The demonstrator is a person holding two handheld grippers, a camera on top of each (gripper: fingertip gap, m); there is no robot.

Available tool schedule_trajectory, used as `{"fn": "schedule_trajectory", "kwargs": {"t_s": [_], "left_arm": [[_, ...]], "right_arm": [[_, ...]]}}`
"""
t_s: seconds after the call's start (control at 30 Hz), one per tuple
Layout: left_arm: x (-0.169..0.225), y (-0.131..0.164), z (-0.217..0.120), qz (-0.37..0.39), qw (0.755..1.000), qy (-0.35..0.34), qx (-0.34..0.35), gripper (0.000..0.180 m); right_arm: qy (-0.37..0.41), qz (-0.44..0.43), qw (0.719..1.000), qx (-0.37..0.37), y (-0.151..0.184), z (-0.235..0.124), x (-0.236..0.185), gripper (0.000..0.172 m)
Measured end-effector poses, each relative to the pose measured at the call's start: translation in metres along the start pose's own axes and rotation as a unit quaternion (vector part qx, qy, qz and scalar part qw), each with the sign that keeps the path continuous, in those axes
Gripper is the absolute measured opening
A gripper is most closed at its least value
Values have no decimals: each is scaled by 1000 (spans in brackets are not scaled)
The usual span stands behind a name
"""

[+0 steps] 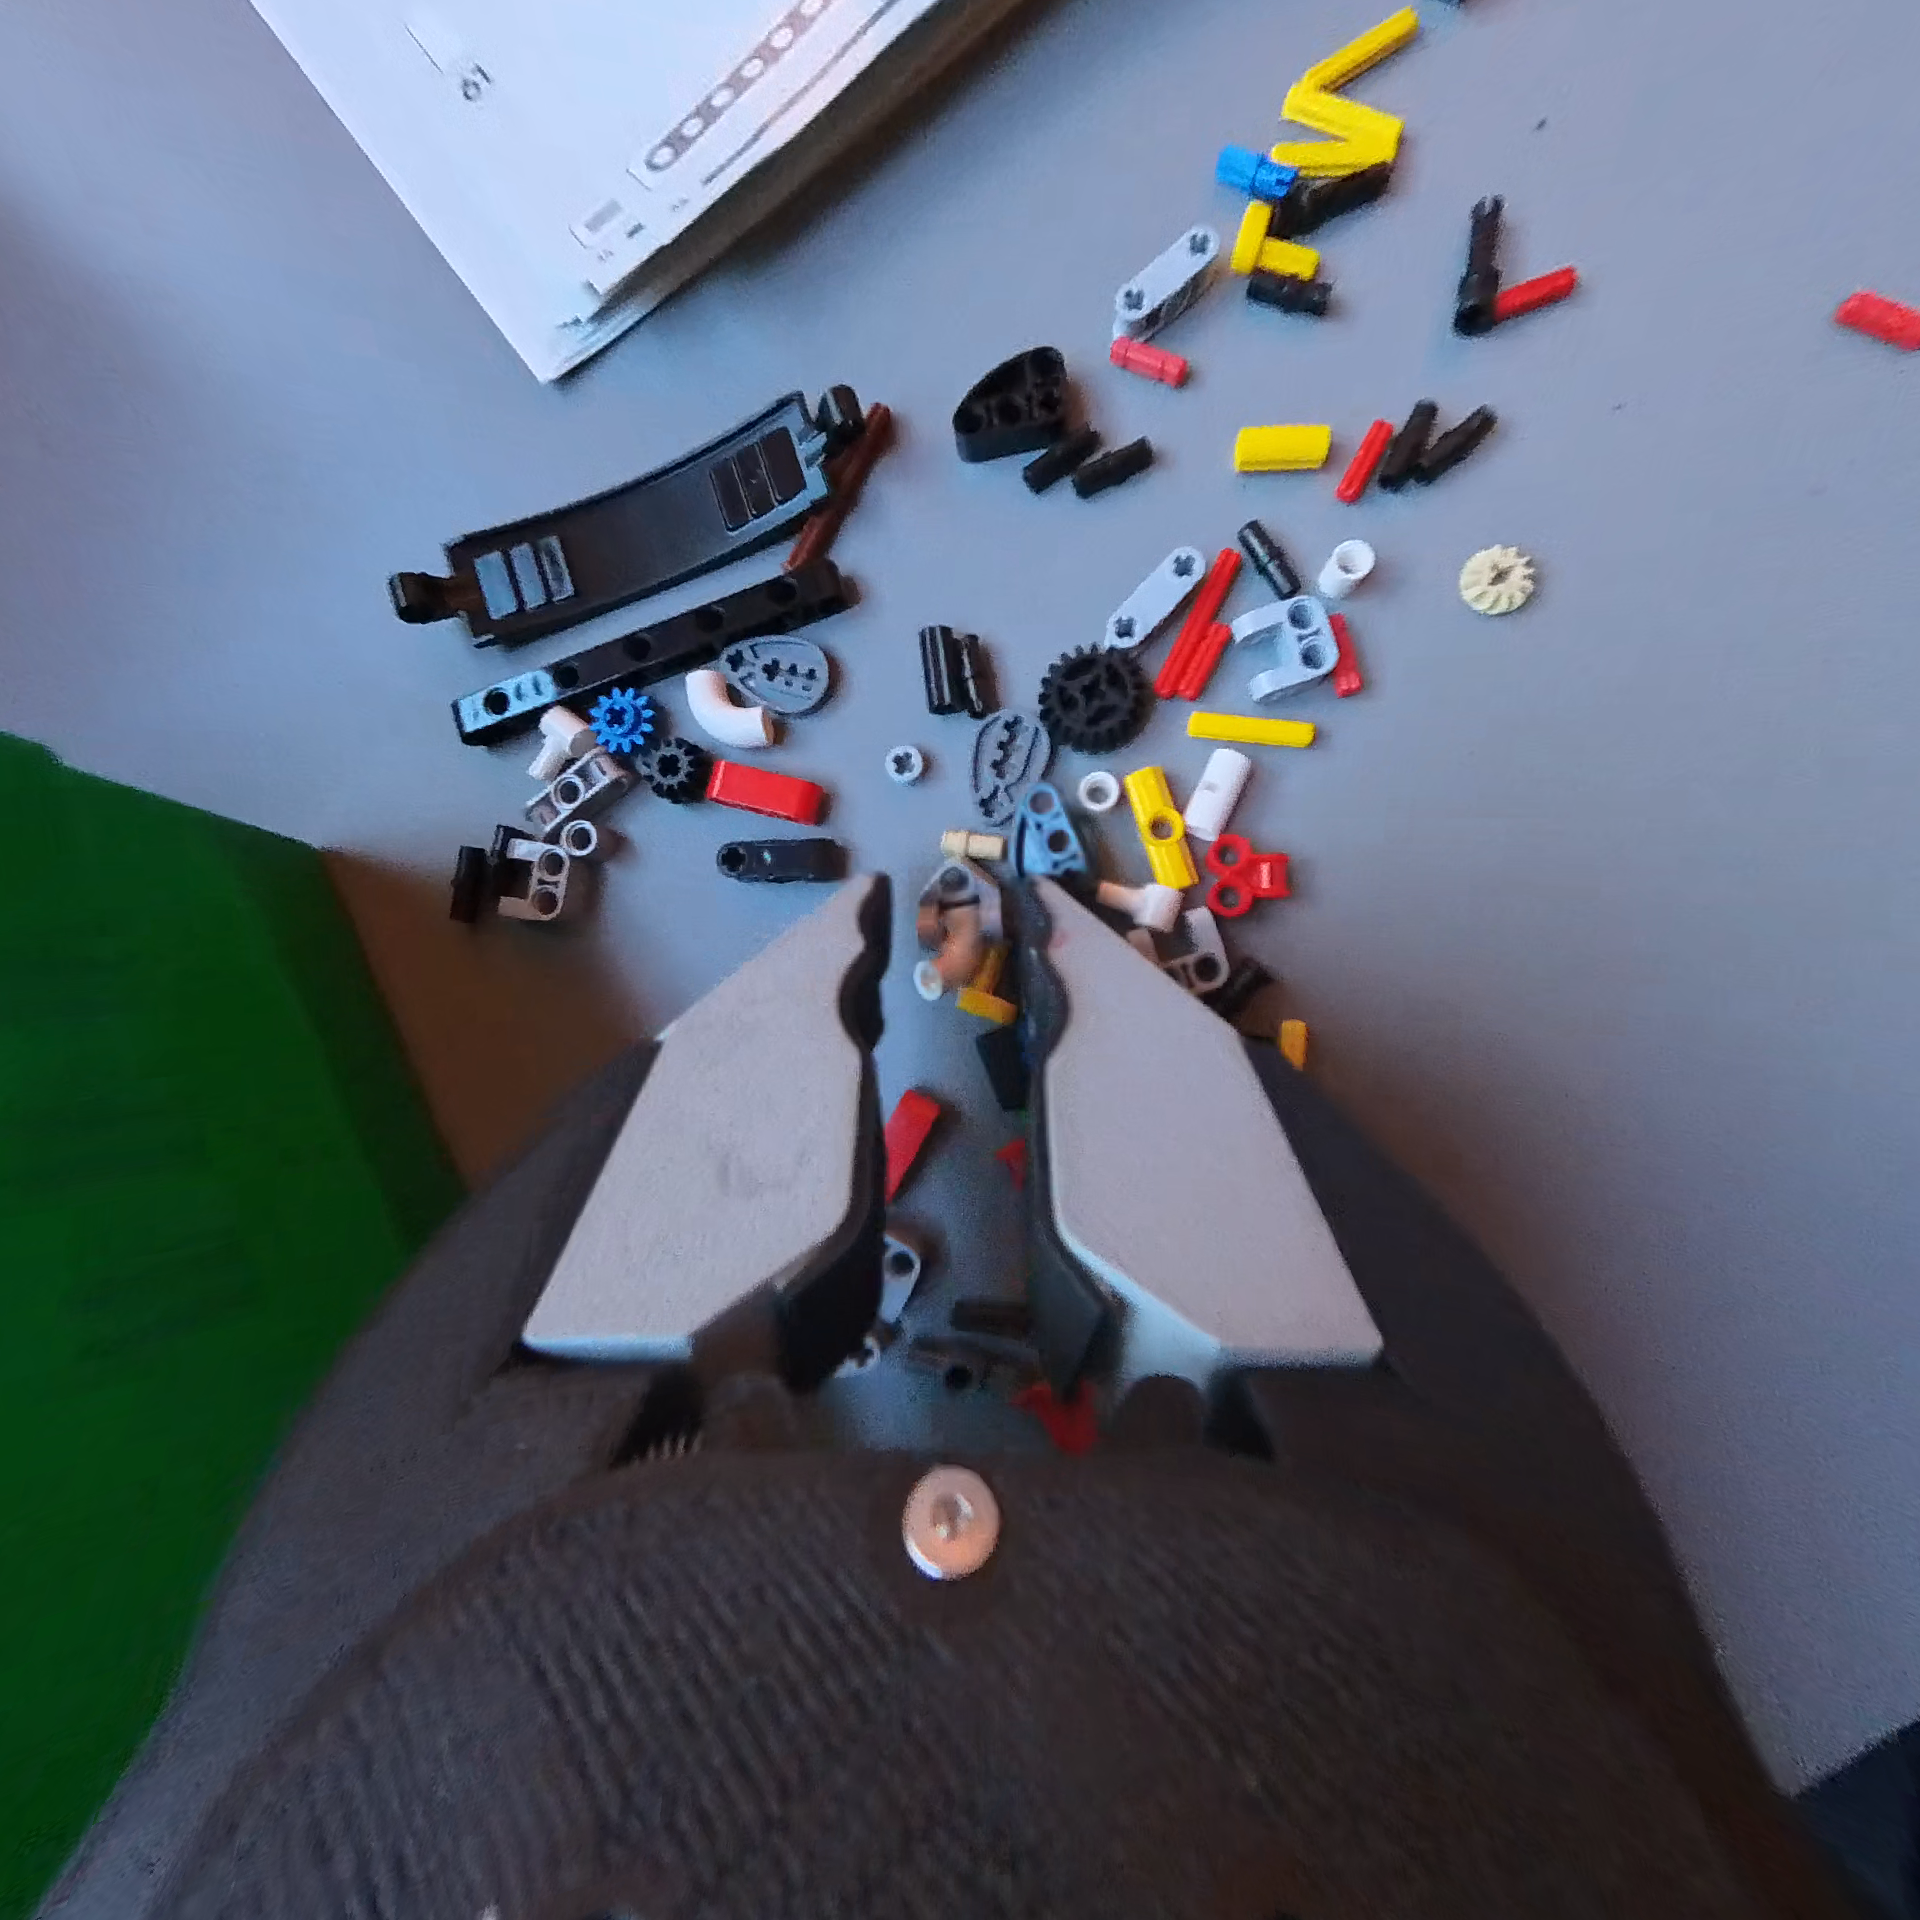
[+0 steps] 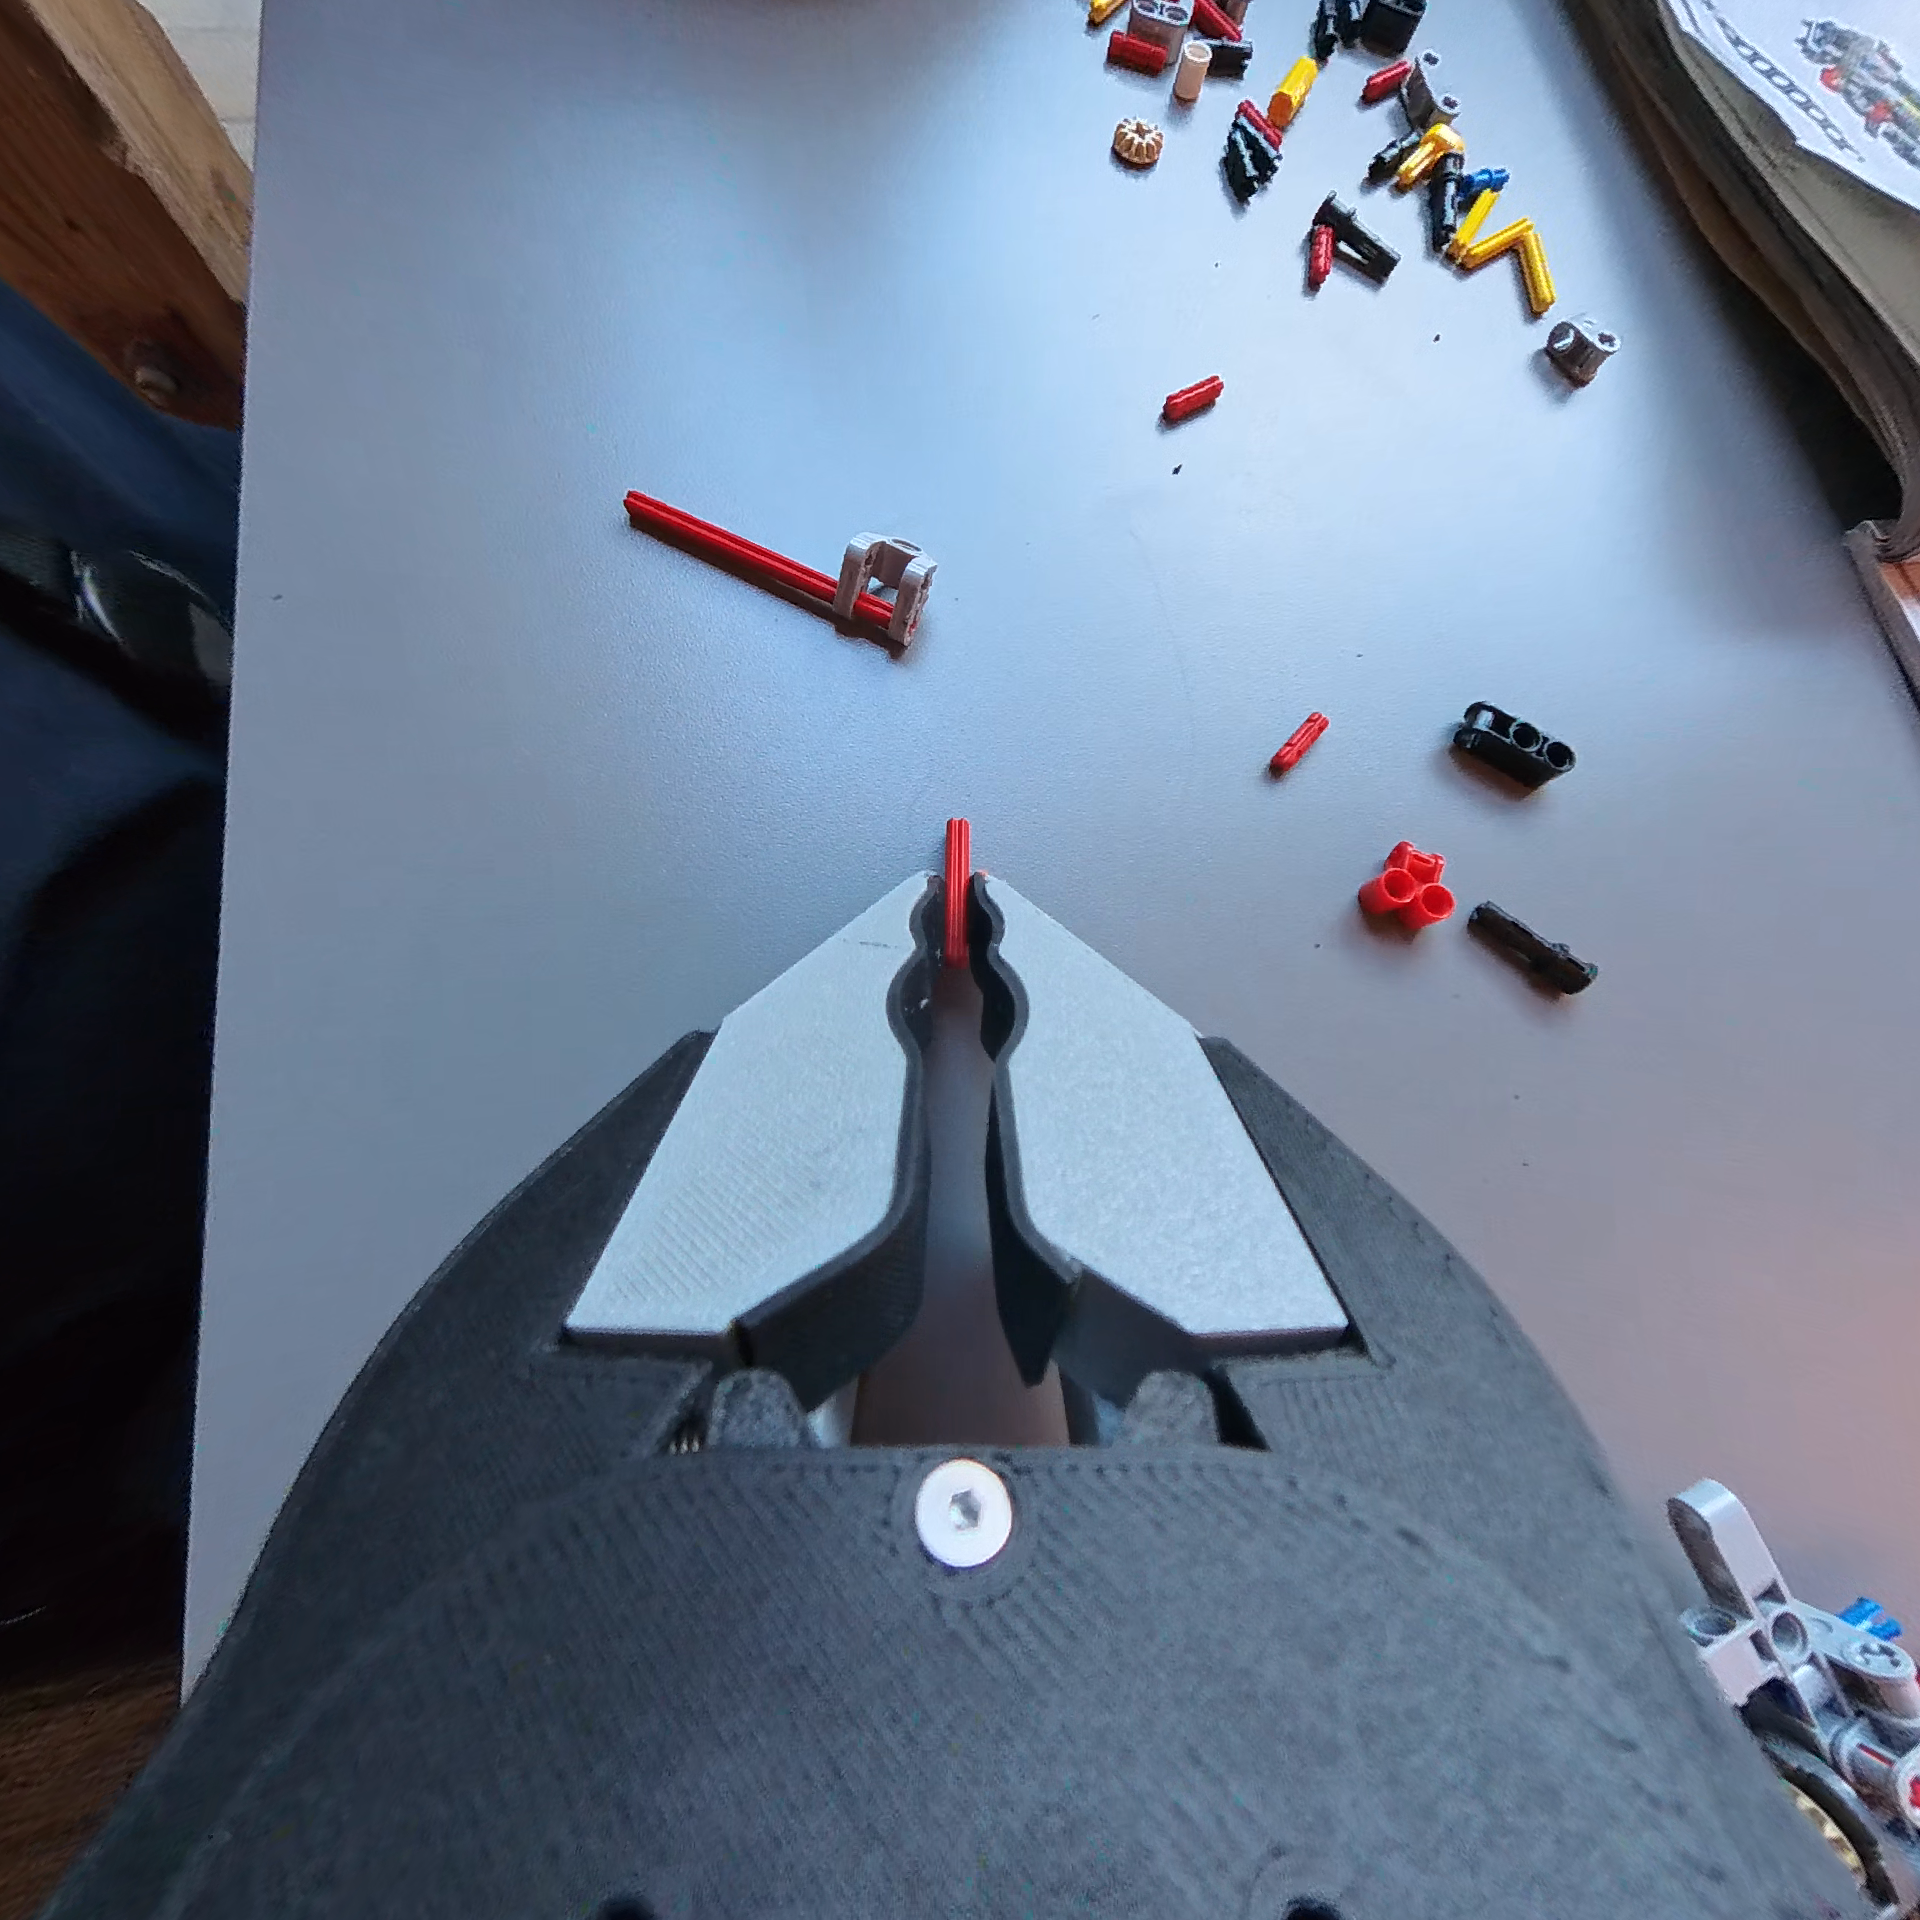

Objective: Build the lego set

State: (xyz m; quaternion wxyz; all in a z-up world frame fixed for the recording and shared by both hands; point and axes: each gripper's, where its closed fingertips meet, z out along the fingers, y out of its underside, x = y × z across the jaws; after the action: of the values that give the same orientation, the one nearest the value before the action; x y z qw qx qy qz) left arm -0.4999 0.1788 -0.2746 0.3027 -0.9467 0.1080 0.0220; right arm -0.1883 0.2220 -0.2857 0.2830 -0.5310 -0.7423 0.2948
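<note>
Your right hand-held gripper (image 2: 957,883) has its jaws closed on a short red axle (image 2: 956,883), both pads pressing its sides near the tips, so the axle points straight ahead with its far end sticking out beyond the fingertips. Held that way, the free end stays exposed and in your sight above the bare grey table (image 2: 623,935). Ahead and to the left lies a long red axle (image 2: 748,561) threaded through a grey connector (image 2: 888,582); to the right sit a red triple connector (image 2: 1408,894), a black pin (image 2: 1532,945) and a black beam (image 2: 1512,753), all well apart from the jaws.

Your left hand-held gripper (image 1: 956,914) is partly open, its fingers straddling a small cluster with a tan-and-grey piece (image 1: 956,925) between them. The piece lies close against the right pad, with a clear gap on the left, so nothing is clamped. Just beyond the tips are a blue connector (image 1: 1051,831) and a yellow connector (image 1: 1162,836); farther off lie a black gear (image 1: 1091,696), a curved black panel (image 1: 634,520) and a white booklet (image 1: 623,125).
</note>
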Motion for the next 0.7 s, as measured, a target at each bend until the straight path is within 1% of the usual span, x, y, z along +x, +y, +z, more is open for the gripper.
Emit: {"fn": "schedule_trajectory", "kwargs": {"t_s": [0.03, 0.13, 0.17, 0.23, 0.3, 0.43, 0.53, 0.63, 0.7], "left_arm": [[1, 1, 2, -6, 1000, 11, -2, 14], [-1, 2, 1, -12, 1000, 17, -5, 11], [-3, 2, -1, -9, 1000, 14, 1, 2], [-2, -7, -8, -16, 999, 22, 39, 2], [2, -16, -17, -47, 994, 54, 82, 2], [15, -24, -27, -92, 982, 111, 119, 2], [43, -39, -39, -96, 969, 164, 158, 2], [93, -63, -42, -93, 945, 242, 198, 2], [133, -74, -35, -74, 935, 283, 201, 2]], "right_arm": [[0, -1, 1000, 0, 0, 0, 0, 1], [-1, -2, 1000, 0, 0, 0, -1, 1], [-1, -2, 1000, 1, 0, 0, -1, 1], [-2, 0, 1000, 8, -2, -2, -1, 1], [-4, 4, 1000, 14, -3, -3, 0, 1], [-4, 1, 1000, 7, -2, -1, -1, 1], [-2, 0, 1000, 3, -1, -1, -1, 1], [-3, 2, 1000, 3, -1, 0, -1, 1], [-4, 2, 1000, 1, 0, 0, -1, 1]]}}
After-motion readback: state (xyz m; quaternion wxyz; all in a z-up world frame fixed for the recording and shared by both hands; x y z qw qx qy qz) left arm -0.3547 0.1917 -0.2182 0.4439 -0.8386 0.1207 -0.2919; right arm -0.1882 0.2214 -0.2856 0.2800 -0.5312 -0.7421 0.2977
